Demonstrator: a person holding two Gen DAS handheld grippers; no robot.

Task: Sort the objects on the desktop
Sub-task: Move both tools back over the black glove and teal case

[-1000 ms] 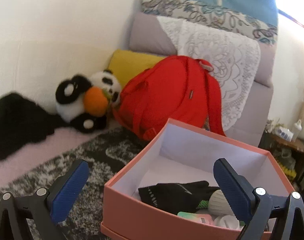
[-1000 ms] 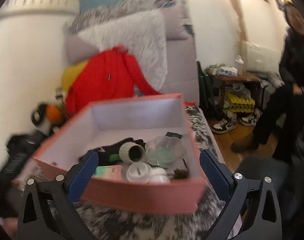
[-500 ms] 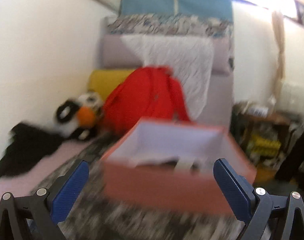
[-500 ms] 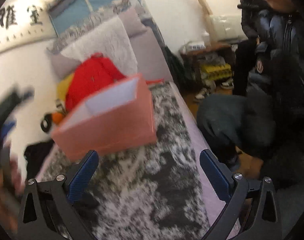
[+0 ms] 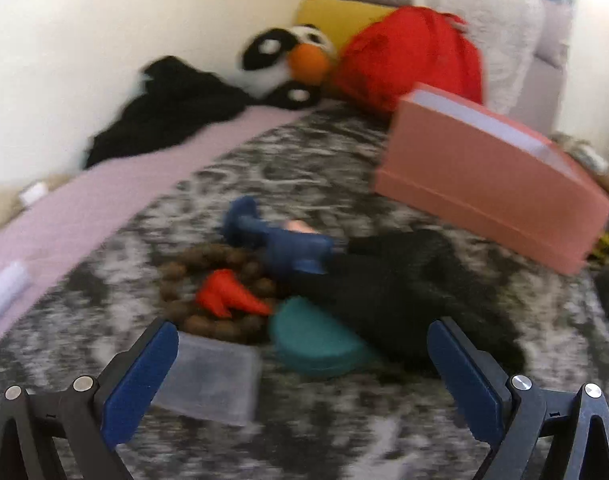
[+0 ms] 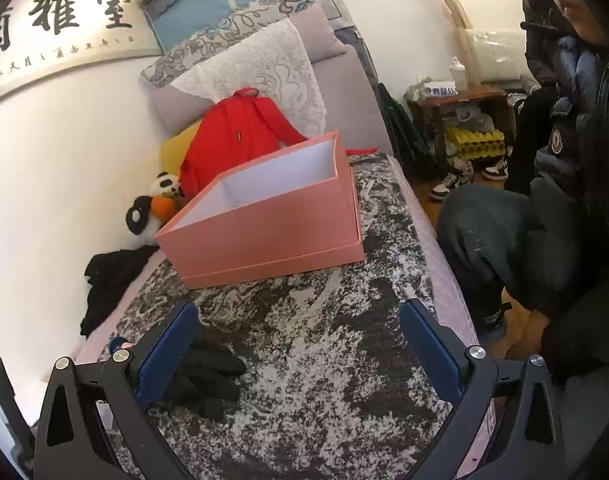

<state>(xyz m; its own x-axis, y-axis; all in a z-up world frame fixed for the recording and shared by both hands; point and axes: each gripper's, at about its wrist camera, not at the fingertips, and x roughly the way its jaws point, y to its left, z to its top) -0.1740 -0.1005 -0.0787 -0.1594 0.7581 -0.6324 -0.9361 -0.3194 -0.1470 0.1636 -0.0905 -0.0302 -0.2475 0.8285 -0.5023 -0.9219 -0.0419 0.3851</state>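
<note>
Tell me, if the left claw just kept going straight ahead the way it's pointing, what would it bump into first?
Probably the teal case, which lies straight ahead of the open left claw, with the black glove right behind it. The clear plastic box sits off toward its left finger. The picture is blurred, so depth is uncertain.

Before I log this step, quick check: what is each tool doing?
Left tool: open, holding nothing.
Right tool: open, holding nothing.

place: home, bedroom or living room
evidence: cushions (image 6: 240, 60) leaning on wall, panda plush (image 6: 152, 204) lying beside red backpack (image 6: 232, 136), sneakers (image 6: 448, 184) sitting on floor
</note>
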